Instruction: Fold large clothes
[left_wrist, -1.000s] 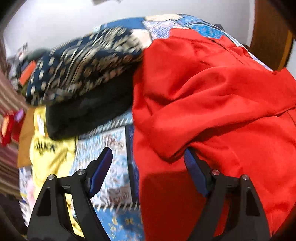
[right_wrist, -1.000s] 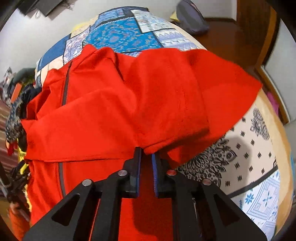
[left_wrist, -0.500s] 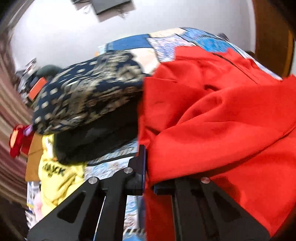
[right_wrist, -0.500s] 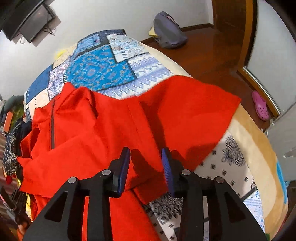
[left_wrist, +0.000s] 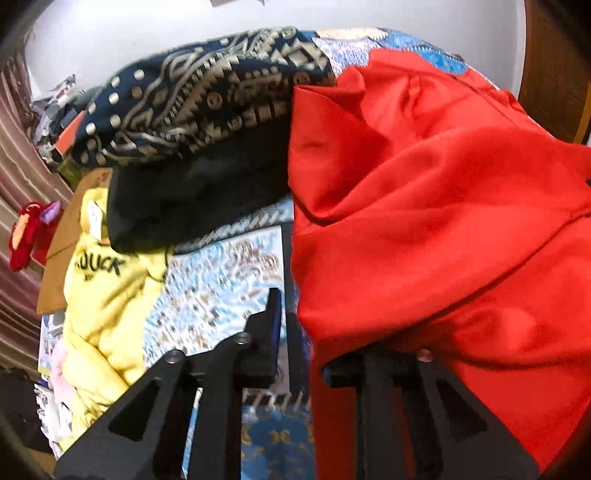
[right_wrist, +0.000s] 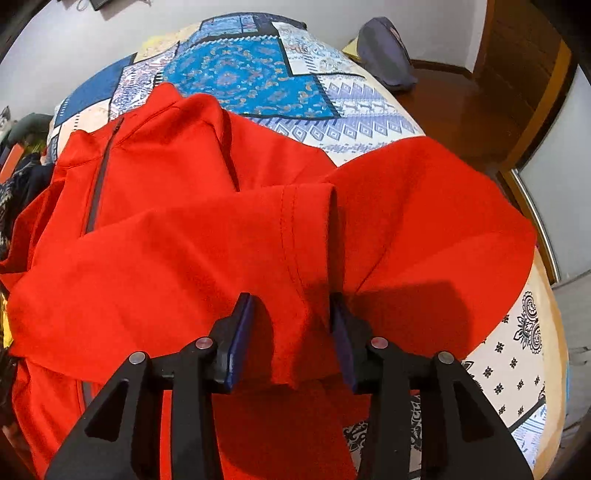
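The left claw (left_wrist: 295, 354) pinches the red garment's (right_wrist: 207, 236) 9 o'clock edge; the right claw (right_wrist: 291, 339) gapes wide. An uneven pull could drag the fold askew toward the dark stacked clothes (left_wrist: 207, 122).

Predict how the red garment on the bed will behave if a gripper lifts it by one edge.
The red garment will probably droop and swing: it already lies in soft folds. It looks thin, so likely light. Its slight sheen suggests it may slip.
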